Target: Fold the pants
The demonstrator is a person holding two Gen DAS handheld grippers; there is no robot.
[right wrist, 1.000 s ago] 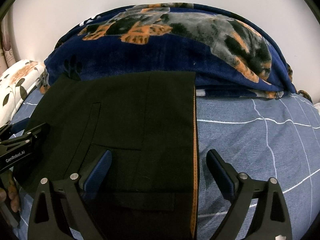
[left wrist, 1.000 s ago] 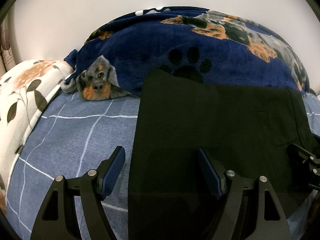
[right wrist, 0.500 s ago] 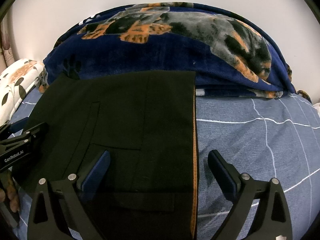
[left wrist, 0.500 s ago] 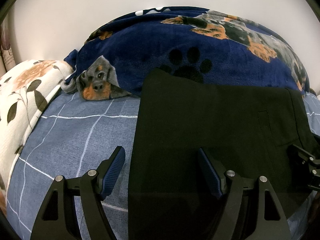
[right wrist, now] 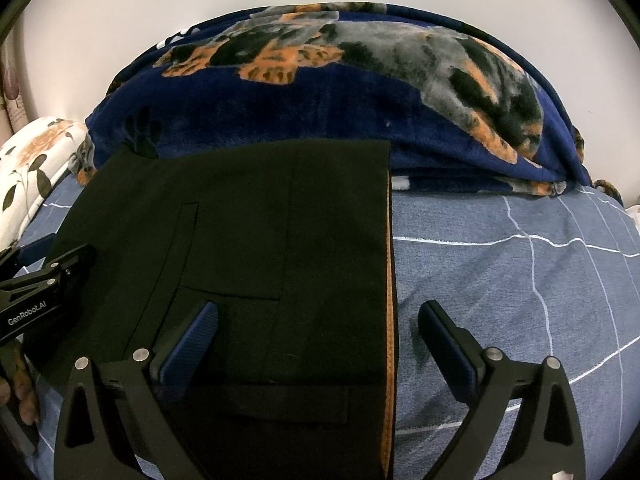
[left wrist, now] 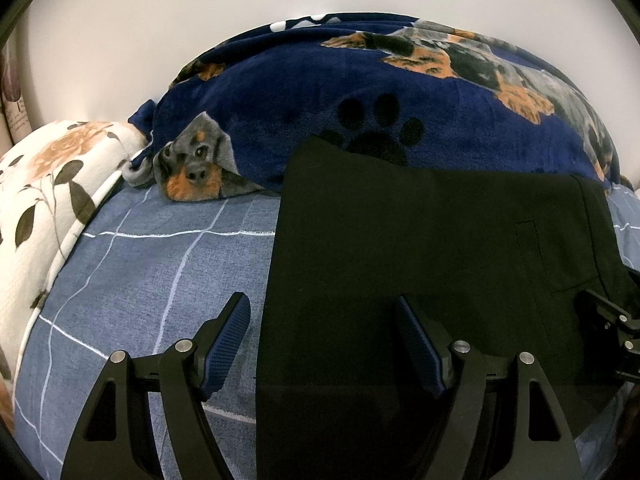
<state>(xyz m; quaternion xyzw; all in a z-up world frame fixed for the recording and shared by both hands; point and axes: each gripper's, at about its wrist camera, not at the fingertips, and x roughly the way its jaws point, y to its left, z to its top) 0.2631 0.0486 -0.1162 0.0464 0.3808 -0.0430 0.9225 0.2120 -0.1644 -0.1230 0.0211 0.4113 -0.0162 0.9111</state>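
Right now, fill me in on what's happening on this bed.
A person is folding black pants on a bed with a blue checked sheet, holding a gripper in each hand. The pants lie flat as a folded rectangle, their far edge against a navy dog-print blanket. The left gripper straddles the pants' left edge and the right gripper the right edge, where an orange trim shows. Both sets of fingers are spread open, gripping nothing. A floral pillow sits at the left.
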